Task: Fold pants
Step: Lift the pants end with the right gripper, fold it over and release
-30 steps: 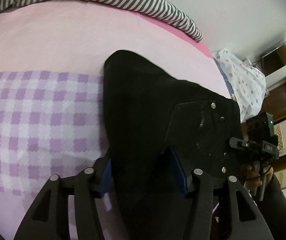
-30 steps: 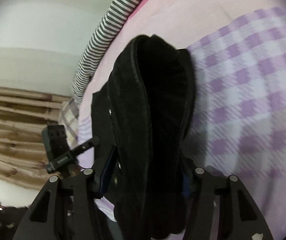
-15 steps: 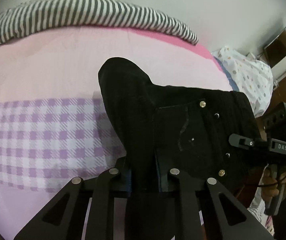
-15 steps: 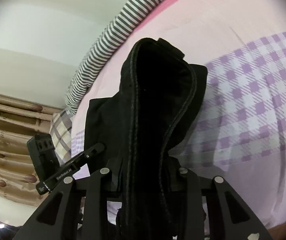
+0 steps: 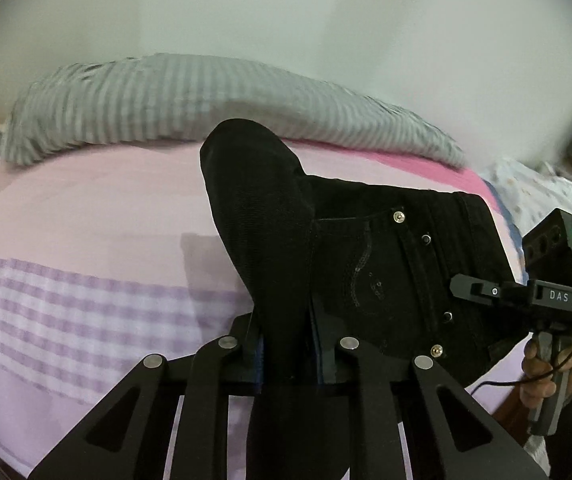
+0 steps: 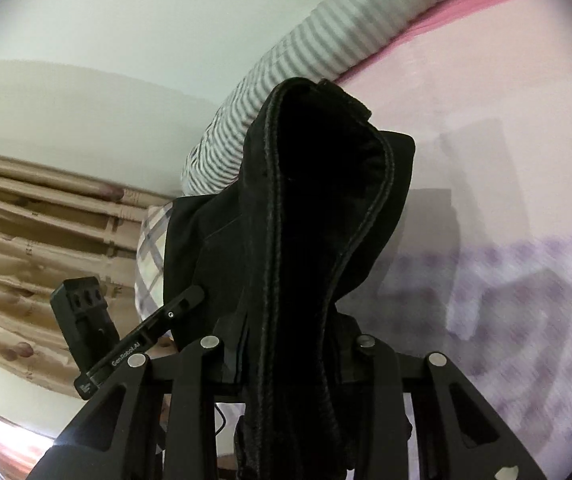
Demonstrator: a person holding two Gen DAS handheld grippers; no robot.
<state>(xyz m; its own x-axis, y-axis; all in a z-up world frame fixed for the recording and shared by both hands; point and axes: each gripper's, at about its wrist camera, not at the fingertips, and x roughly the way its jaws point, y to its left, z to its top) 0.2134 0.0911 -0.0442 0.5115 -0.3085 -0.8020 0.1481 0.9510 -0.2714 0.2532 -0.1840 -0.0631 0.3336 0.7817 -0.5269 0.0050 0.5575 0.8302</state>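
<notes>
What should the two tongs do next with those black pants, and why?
Probably carry the pants forward and lower them onto the bed. Both the left tongs and right tongs are clamped on bunched fabric held up in the air, so nothing lies flat yet.

White letters "DAS" stand on the black body of the right tool, seen to the right of the left tool's fingers. "GenRobot.AI" runs in small white print along the black bar of the left tool, left of the right tool's fingers. Nothing else is legible.
</notes>
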